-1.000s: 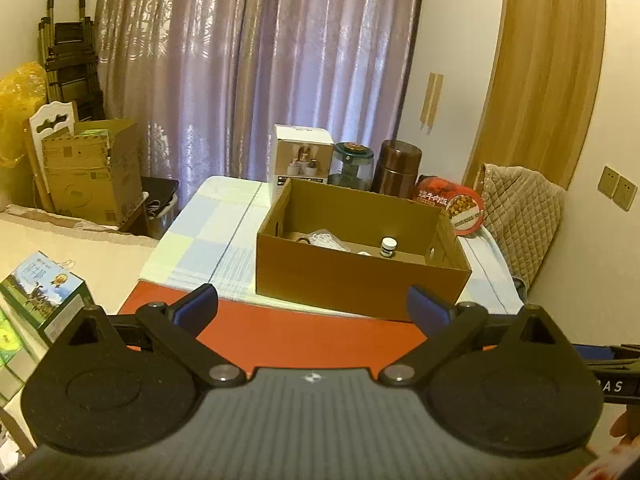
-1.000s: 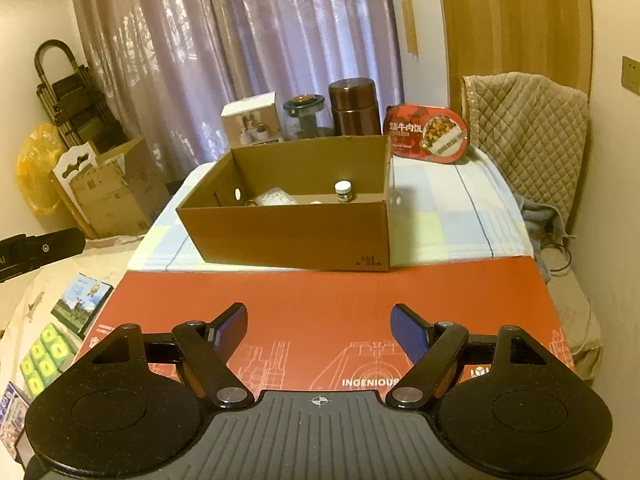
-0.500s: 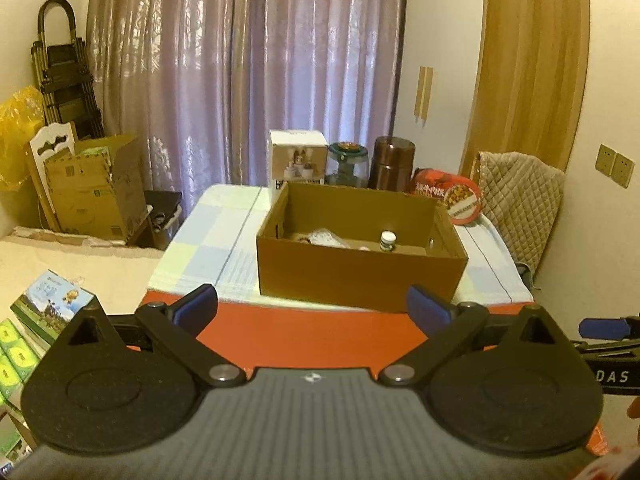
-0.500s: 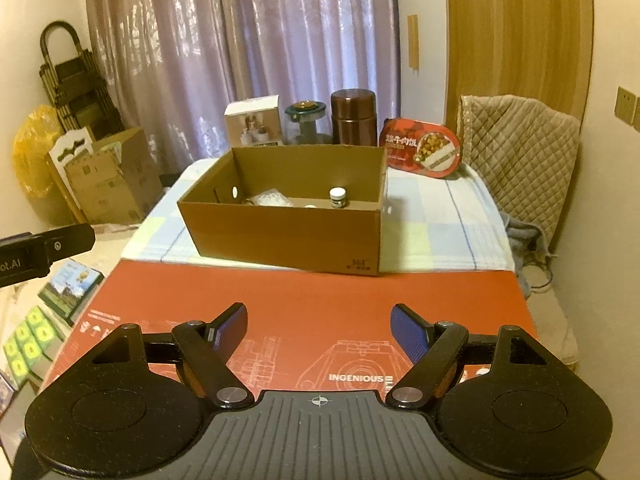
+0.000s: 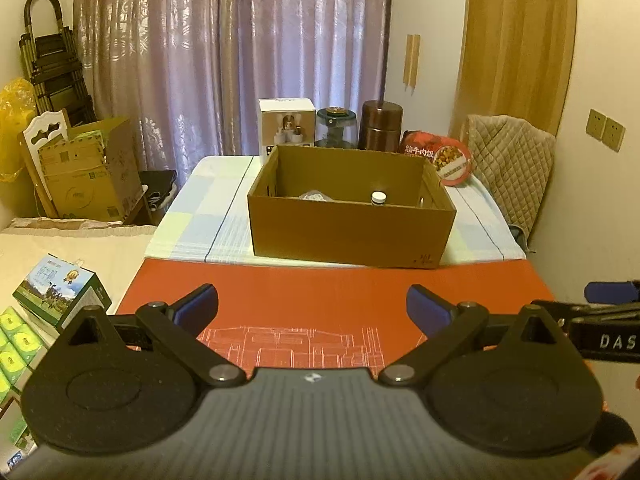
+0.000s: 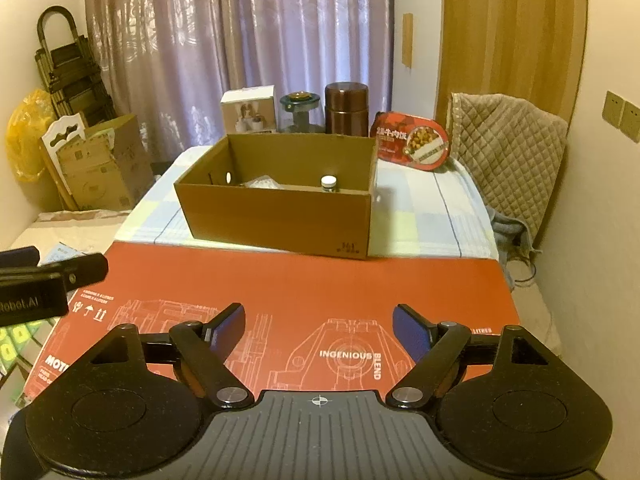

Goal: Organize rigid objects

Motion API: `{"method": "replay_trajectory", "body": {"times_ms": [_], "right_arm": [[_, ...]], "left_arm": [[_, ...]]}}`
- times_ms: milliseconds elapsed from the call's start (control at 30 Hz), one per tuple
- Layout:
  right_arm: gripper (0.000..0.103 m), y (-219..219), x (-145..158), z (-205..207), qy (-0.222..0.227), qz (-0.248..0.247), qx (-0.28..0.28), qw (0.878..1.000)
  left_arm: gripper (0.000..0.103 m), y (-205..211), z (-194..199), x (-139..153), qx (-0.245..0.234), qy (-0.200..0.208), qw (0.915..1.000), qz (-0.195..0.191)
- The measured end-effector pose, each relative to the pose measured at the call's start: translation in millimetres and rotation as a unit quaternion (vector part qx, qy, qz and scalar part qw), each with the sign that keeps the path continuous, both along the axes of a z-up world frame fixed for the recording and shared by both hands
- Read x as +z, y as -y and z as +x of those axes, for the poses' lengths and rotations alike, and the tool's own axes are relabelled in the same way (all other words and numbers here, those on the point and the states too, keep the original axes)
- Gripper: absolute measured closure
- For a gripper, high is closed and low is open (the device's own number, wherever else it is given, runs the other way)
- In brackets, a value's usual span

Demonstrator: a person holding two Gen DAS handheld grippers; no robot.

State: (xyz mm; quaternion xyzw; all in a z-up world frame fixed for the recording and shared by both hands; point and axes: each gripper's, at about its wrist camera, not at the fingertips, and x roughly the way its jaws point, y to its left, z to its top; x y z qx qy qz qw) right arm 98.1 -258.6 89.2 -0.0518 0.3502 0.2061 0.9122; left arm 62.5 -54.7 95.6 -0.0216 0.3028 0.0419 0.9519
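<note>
Both the left tool [image 5: 312, 308] and the right tool [image 6: 318, 328], its jaws opening, are held wide and empty above the red mat [image 6: 304, 280], while items awaiting organizing are lined up behind the cardboard box [image 6: 280, 216] on the desk [image 6: 420, 220].

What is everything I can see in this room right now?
box: 1, brown, open, on checked cloth
bottle: 1, white cap, inside box
packet: 1, clear, inside box
carton: 1, white, behind box
jar: 1, glass, behind box
flask: 1, brown, behind box
meal tray: 1, red, propped right of flask
mat: 1, red, in front of box
cloth: 1, pastel checks
chair cover: 1, beige, quilted, right
curtain: purple, back
left tongs: open, empty
right tongs: opening, empty
</note>
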Motion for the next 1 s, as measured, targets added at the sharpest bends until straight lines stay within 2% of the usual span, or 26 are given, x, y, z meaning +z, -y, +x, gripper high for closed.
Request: {"method": "replay_trajectory", "body": {"times_ms": [367,1000], "right_arm": [[0.024,10,4,-19,-0.003,0.006,-0.001,1.0],[0.024,10,4,-19,-0.007,0.003,-0.002,1.0]], "left_arm": [[0.004,7,-18,-6,0.003,-0.015,0.9999,-0.002],[0.004,8,-19,-8,0.005,-0.02,0.9998,-0.003]]}}
